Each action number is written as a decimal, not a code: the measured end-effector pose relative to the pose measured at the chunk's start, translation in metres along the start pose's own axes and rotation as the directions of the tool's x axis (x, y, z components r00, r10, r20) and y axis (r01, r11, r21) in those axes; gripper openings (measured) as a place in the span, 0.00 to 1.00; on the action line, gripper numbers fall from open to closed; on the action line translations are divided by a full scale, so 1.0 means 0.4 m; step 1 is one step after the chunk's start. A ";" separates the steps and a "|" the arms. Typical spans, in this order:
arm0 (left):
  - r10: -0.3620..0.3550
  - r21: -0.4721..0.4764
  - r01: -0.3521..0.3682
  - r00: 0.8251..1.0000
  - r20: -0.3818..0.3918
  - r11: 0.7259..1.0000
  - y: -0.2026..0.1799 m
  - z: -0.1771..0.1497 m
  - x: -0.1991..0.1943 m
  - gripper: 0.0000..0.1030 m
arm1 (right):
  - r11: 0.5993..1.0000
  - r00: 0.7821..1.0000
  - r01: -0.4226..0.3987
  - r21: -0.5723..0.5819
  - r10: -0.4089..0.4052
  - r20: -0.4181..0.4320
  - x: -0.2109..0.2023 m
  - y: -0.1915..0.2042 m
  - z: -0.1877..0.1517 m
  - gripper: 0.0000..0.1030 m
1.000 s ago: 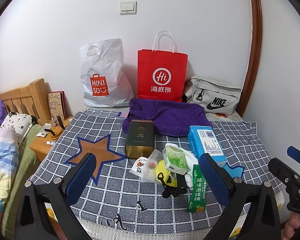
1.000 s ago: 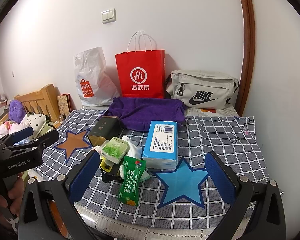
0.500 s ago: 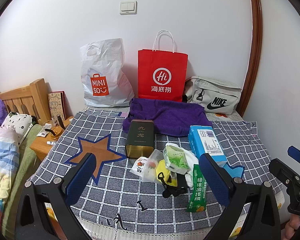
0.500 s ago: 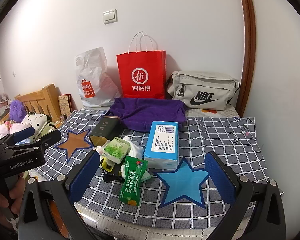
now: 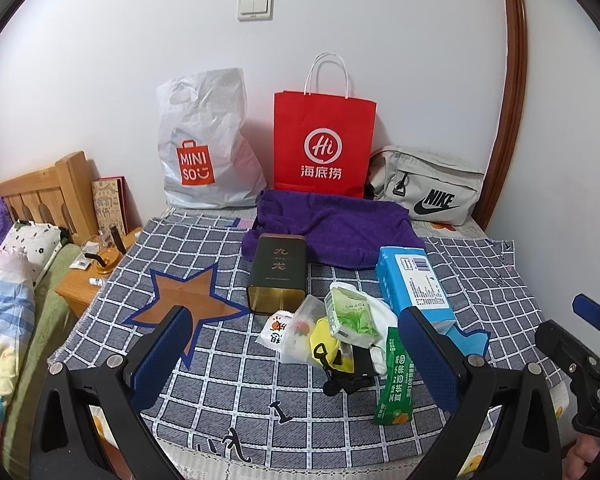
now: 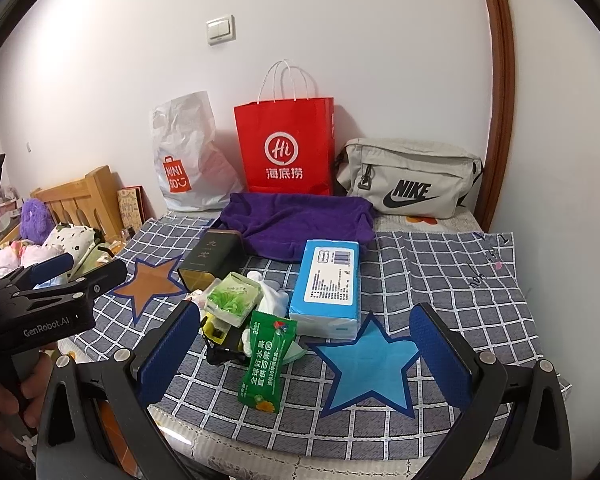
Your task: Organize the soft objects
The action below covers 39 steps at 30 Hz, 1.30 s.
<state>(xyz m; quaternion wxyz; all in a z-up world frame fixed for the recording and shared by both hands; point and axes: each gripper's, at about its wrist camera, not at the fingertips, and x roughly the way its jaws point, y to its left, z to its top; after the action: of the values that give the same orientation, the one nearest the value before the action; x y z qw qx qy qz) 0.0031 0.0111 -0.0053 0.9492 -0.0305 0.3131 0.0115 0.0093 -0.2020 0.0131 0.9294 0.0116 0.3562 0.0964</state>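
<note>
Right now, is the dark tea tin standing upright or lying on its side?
Lying on its side. The dark tea tin rests lengthwise on the checked cloth, gold end facing the camera, lettered face upward.

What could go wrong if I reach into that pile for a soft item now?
1. The green tissue pack sits on a loose heap; pulling it may drag the white bags along.
2. The green sachet lies near the table's front edge and could be knocked off.
3. The tin stands close by; a wide-open left claw might bump it.
</note>
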 end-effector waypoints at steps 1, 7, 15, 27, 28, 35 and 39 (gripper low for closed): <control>0.001 0.000 -0.001 1.000 -0.007 1.000 0.002 -0.001 0.009 1.00 | 1.000 1.000 -0.001 -0.001 0.001 -0.008 0.009 -0.001 -0.002 1.00; 0.030 -0.014 -0.031 0.998 -0.063 0.999 0.023 -0.015 0.083 1.00 | 1.000 0.997 -0.016 0.006 0.017 -0.075 0.087 -0.008 -0.027 1.00; 0.071 -0.059 -0.078 0.991 -0.115 0.995 0.084 -0.039 0.169 1.00 | 0.998 0.975 -0.065 -0.013 0.061 -0.212 0.231 -0.002 -0.099 0.85; 0.065 -0.084 -0.080 0.984 -0.168 0.993 0.124 -0.075 0.256 1.00 | 0.995 0.937 -0.100 -0.021 0.087 -0.338 0.393 0.048 -0.204 0.76; 0.061 -0.082 -0.076 0.983 -0.171 0.994 0.123 -0.076 0.261 1.00 | 0.994 0.933 -0.106 -0.015 0.094 -0.347 0.401 0.048 -0.209 0.75; 0.034 -0.059 -0.046 0.982 -0.186 0.997 0.101 -0.080 0.290 1.00 | 0.990 0.924 -0.141 0.012 0.136 -0.358 0.418 0.044 -0.218 0.44; 0.006 -0.041 -0.013 0.984 -0.175 0.999 0.076 -0.075 0.290 1.00 | 0.991 0.936 -0.132 -0.007 0.122 -0.330 0.392 0.023 -0.206 0.41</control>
<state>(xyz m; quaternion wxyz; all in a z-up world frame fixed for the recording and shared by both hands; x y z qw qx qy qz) 0.0771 0.0399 -0.0999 0.9170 -0.0500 0.3952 0.0201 0.0671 -0.1674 -0.1509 0.8487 0.0049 0.5033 0.1620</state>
